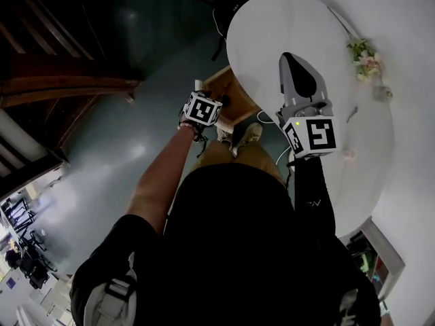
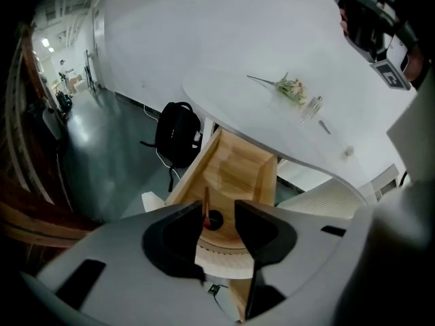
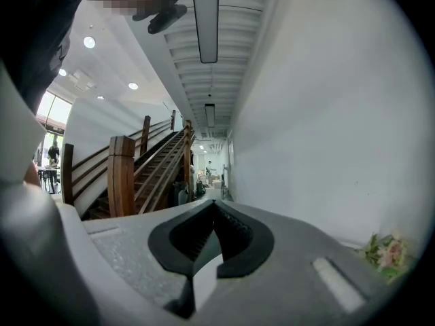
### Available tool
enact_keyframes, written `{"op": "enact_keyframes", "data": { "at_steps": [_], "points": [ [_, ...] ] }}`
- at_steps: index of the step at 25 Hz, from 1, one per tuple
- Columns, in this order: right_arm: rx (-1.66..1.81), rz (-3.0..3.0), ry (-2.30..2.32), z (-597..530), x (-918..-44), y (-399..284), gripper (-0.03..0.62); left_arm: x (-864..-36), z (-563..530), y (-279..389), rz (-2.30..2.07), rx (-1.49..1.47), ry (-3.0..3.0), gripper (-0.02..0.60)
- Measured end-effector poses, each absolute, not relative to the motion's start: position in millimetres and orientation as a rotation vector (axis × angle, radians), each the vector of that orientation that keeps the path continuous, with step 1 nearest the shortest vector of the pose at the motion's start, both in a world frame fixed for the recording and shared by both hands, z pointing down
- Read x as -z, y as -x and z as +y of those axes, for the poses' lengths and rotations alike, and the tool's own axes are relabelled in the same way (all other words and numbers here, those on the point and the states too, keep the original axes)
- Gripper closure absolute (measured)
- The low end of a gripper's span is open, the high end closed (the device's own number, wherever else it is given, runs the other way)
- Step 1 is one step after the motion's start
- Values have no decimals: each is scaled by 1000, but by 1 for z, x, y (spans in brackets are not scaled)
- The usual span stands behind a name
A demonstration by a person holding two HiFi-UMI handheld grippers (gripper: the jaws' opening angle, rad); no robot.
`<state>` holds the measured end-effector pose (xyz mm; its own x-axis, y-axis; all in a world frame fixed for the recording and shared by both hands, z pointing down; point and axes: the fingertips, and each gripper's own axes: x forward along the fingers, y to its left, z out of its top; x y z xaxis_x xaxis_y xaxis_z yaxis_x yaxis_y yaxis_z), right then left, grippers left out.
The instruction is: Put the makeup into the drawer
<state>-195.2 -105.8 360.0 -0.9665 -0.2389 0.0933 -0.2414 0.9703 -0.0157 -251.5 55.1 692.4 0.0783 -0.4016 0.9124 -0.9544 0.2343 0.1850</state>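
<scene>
The wooden drawer [image 2: 238, 168] stands pulled out under the white round table [image 2: 224, 90]. My left gripper [image 2: 219, 206] points steeply down over it, jaws apart. In the gap, close to the left jaw, shows a thin brown makeup stick [image 2: 206, 206] with a red tip, beside a dark round piece [image 2: 215, 220] on the drawer's bottom; neither pad presses on it. In the head view the left gripper [image 1: 202, 109] hangs at the drawer [image 1: 234, 95]. My right gripper [image 1: 296, 70] is held level above the table [image 1: 258, 26], its jaws [image 3: 214, 206] closed tip to tip on nothing.
On the table lie a sprig of flowers [image 2: 292, 88], a small glass bottle [image 2: 311, 107], a thin pencil-like item [image 2: 325, 126] and a small round item [image 2: 348, 151]. A black backpack [image 2: 178, 133] sits on the floor beyond the drawer. A wooden staircase [image 3: 146, 161] rises nearby.
</scene>
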Motion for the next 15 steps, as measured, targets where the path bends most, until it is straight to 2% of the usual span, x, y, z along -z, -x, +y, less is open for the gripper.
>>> {"op": "enact_keyframes", "data": {
  "at_steps": [9, 15],
  "points": [
    [-41, -3024, -388, -107, -360, 195, 592, -694, 56, 254, -1501, -699, -1368, 433],
    [-36, -3031, -404, -111, -359, 191, 592, -659, 31, 265, -1609, -708, -1460, 433]
  ]
}}
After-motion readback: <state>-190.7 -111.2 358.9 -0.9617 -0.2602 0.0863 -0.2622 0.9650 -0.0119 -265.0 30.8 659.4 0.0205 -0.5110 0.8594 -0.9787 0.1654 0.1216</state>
